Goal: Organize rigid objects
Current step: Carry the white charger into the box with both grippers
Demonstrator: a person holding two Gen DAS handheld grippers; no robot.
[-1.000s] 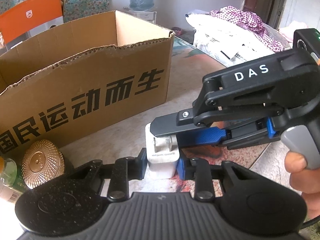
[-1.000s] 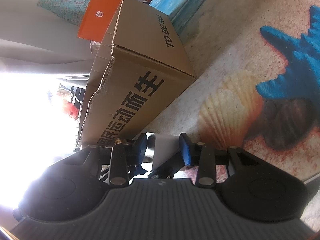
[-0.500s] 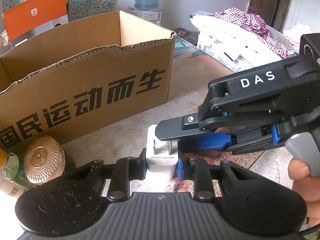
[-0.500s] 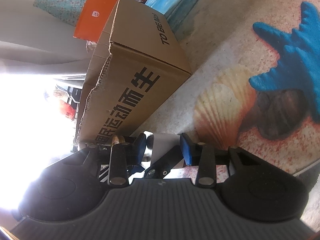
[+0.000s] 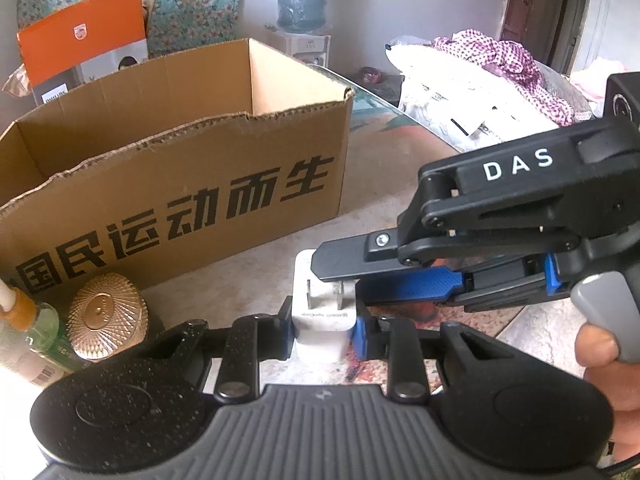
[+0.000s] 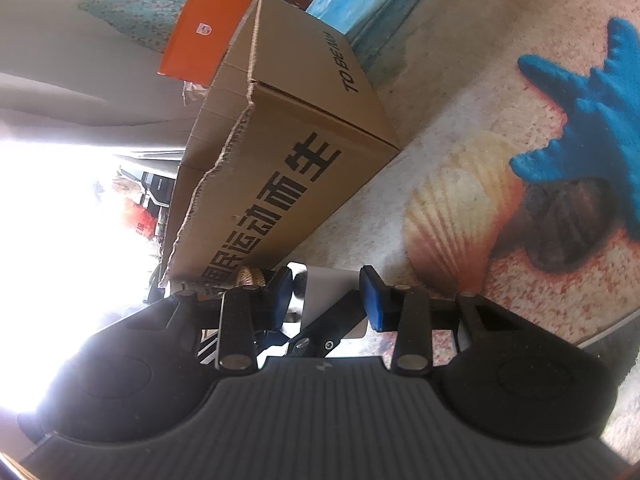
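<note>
White square plug-in charger [image 5: 323, 320], prongs up, just in front of the printed brown cardboard box [image 5: 172, 184], clamped by left gripper [image 5: 323, 330], right gripper [image 6: 325, 300] pinching its top, barely shifted — handover or refolding prongs pending.

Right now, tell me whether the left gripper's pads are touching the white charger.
Touching. The left wrist view shows the left gripper with both blue pads pressed against the sides of the white charger, no gap on either side.
</note>
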